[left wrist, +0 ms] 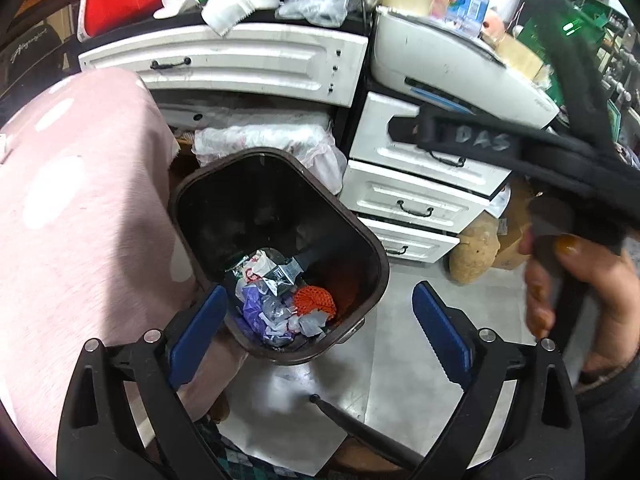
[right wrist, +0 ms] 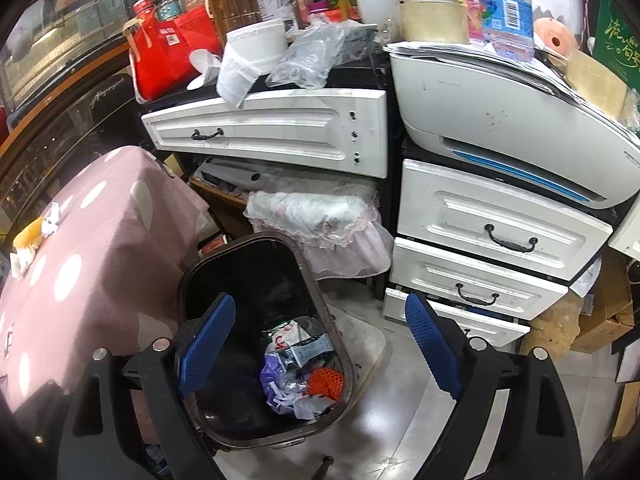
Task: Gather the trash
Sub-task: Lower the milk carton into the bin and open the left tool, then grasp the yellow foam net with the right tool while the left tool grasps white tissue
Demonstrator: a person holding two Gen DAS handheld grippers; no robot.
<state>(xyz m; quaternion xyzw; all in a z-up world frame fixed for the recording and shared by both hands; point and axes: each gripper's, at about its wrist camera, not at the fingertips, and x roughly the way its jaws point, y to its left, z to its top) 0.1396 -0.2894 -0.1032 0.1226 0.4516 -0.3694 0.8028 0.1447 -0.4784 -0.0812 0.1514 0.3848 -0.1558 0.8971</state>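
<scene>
A dark brown trash bin (left wrist: 280,184) (right wrist: 240,272) stands on the floor beside a table with a pink dotted cloth (left wrist: 80,200) (right wrist: 100,240). At the bin's bottom lie an orange net (left wrist: 314,300) (right wrist: 326,384), a purple wrapper (left wrist: 254,308) (right wrist: 272,376) and crumpled packets (left wrist: 264,268). My left gripper (left wrist: 320,332) hangs open above the bin's near rim, nothing between its blue pads. My right gripper (right wrist: 320,346) is open over the bin too, also empty. Crumpled white tissues (right wrist: 52,216) and a yellow scrap (right wrist: 30,236) lie on the table at far left.
White drawer units (right wrist: 480,240) and a printer (right wrist: 500,128) crowd the space behind and right of the bin. A frilly plastic-covered bundle (right wrist: 320,216) sits behind it. A person's hand (left wrist: 580,292) holds the other gripper's handle at right. A brown sack (left wrist: 476,252) rests on grey floor tiles (left wrist: 420,380).
</scene>
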